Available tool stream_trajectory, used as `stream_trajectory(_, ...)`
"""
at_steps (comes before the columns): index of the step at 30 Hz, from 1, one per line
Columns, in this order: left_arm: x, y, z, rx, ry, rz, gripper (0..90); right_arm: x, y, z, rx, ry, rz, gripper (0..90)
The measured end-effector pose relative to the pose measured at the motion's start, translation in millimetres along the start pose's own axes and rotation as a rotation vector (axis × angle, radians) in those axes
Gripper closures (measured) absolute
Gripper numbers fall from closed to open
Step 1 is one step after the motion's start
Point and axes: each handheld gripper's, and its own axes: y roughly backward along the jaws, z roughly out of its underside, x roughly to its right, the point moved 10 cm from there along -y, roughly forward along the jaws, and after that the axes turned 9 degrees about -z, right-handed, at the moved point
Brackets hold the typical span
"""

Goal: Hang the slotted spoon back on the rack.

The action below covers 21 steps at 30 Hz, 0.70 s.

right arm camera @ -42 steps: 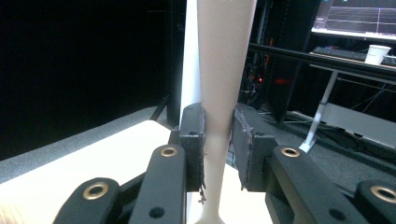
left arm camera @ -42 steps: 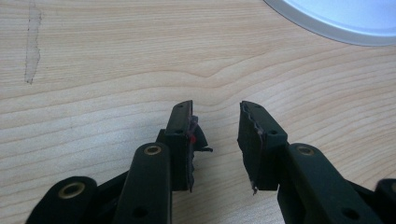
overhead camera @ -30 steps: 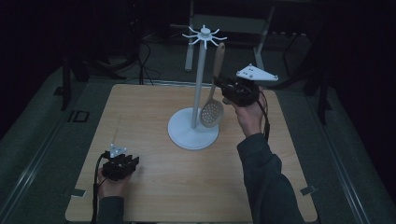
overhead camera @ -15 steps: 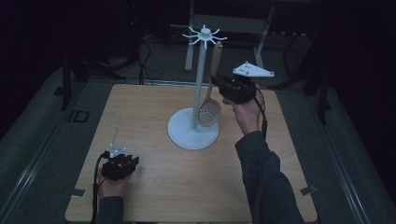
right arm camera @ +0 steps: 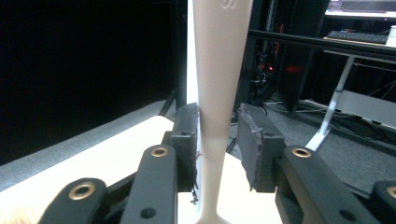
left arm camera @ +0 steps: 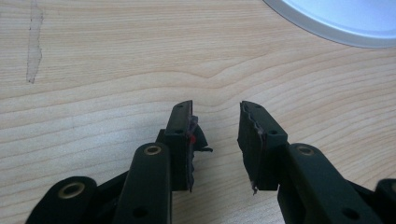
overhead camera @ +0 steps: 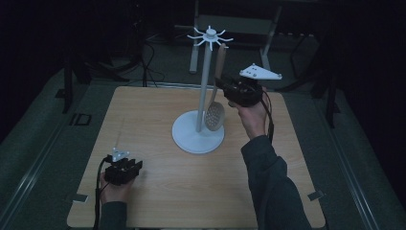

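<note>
Wooden spoon hangs on stand.
Right gripper jaws just opened, spoon handle between; left gripper parted, empty, near stand.

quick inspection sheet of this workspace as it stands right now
surface: wooden table, bare apart from the stand
job's things: slotted spoon hanging on white rack
clutter: nothing seen
grippers: right gripper jaws just opened, spoon handle between them, one pad apart from it; left gripper open over bare wood
cables: black cable trails from left gripper
surroundings: dark, desk legs and wiring behind
</note>
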Motion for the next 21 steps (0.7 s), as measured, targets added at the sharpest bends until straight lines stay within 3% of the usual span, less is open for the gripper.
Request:
stream_trajectory(7, 0.6, -0.4, 0.0, -0.002, -0.002, -0.003, 65.9, -1.5, 9.4, -1.5, 0.009, 0.021, 0.004, 58.7)
stream_trajectory(21, 1.6, -2.2, 0.0, -0.004, -0.005, -0.003, 65.7, 6.5, 18.1, 11.8, -0.006, 0.012, 0.017, 52.4)
